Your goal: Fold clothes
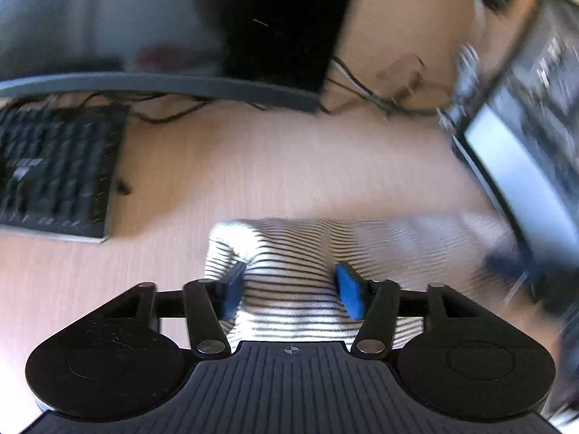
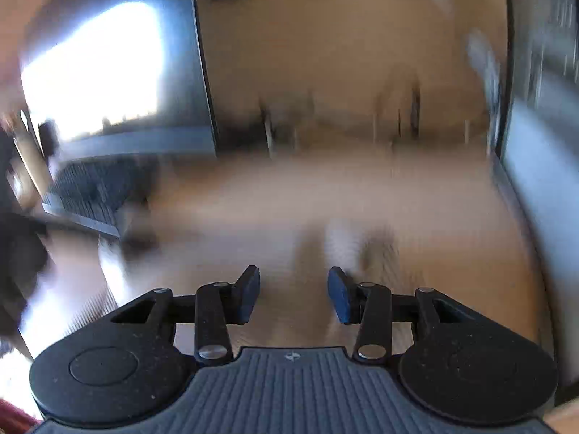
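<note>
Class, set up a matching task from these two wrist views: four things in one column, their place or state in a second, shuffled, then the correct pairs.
Things:
1. black-and-white striped garment
2. black computer keyboard
3. left hand-held gripper
4. right hand-held gripper

Places or states:
A. open over bare wooden desk
B. open, fabric between its blue pads
C. lying on the desk, left side of the left view
D. lying bunched on the light wooden desk

Pairs: 1-D, 2-C, 3-B, 4-A
</note>
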{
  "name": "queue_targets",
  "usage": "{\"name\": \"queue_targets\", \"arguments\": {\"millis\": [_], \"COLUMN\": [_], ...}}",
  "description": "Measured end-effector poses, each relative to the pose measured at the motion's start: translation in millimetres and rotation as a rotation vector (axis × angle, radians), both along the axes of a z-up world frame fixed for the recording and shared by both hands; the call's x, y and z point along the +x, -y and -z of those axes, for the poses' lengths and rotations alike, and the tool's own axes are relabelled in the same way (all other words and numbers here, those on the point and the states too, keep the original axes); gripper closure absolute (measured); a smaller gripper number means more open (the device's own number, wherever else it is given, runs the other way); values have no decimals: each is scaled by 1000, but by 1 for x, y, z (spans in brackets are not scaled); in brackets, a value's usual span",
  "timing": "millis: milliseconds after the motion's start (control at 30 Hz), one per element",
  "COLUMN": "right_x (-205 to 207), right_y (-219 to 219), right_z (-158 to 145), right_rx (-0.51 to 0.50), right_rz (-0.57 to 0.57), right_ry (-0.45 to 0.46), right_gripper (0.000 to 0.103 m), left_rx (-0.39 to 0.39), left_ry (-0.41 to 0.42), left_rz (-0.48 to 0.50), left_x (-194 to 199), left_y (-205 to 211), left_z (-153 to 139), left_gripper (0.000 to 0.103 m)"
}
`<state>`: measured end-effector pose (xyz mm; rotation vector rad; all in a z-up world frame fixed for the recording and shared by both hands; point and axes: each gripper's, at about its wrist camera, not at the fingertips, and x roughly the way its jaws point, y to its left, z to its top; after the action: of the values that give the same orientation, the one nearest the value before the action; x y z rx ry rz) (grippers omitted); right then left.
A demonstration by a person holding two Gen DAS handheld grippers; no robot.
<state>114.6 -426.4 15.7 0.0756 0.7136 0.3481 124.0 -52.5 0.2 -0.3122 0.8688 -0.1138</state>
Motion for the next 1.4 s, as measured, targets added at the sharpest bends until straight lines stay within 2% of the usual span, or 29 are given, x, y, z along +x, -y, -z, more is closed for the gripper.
{"name": "queue_targets", "arguments": {"millis": [67,167,233,300,367,400,467,533,567,633,667,733,833,900,967,1067,1167,1233,1300,1367,1400], "right_x": [-8,-9,-11,-5,14,27,53,68,68,69,71,79,86,81,73,57,28,18,6,0,-1], "right_y": [2,8,13,20,25,28,30,33,33,31,29,26,25,24,26,30,38,37,30,24,22], "right_z": [10,0,-10,-15,-15,-10,5,25,33,45,46,37,8,-8,-17,-3,20,21,14,10,9], "right_rx": [28,52,62,73,67,67,88,170,193,206,190,192,199,177,166,160,199,237,254,245,234], "right_rz": [20,29,42,105,186,208,234,216,200,168,154,138,98,68,52,60,91,115,138,152,156], "right_ry": [-19,-49,-41,-16,-9,-36,-125,-231,-259,-282,-268,-241,-134,-56,-17,-45,-102,-125,-133,-121,-113], "right_gripper": [61,61,61,60,52,46,46,46,47,61,63,73,74,75,75,74,74,74,74,74,74], "left_rx": [-54,-91,-75,-43,-43,-51,-67,-85,-91,-109,-132,-119,-107,-102,-86,-63,-63,-72,-72,-51,-43], "left_ry": [9,-37,-77,-111,-140,-155,-185,-205,-203,-193,-186,-145,-35,23,35,24,-13,-27,-15,47,91], "left_rz": [-64,-57,-38,-18,-6,-1,6,11,19,41,54,64,75,89,99,113,134,144,146,142,138], "left_x": [2,21,33,41,47,49,55,56,56,56,57,63,68,63,52,31,2,-14,-24,-34,-36], "left_y": [-15,-23,-16,-6,-1,1,1,0,0,0,1,4,5,5,5,5,1,-2,-7,-12,-12], "left_z": [-3,1,10,19,28,32,40,45,45,45,45,37,13,-3,-4,6,25,28,17,-7,-21], "left_gripper": [23,17,17,18,18,18,18,19,20,34,52,58,63,64,64,64,63,59,59,59,53]}}
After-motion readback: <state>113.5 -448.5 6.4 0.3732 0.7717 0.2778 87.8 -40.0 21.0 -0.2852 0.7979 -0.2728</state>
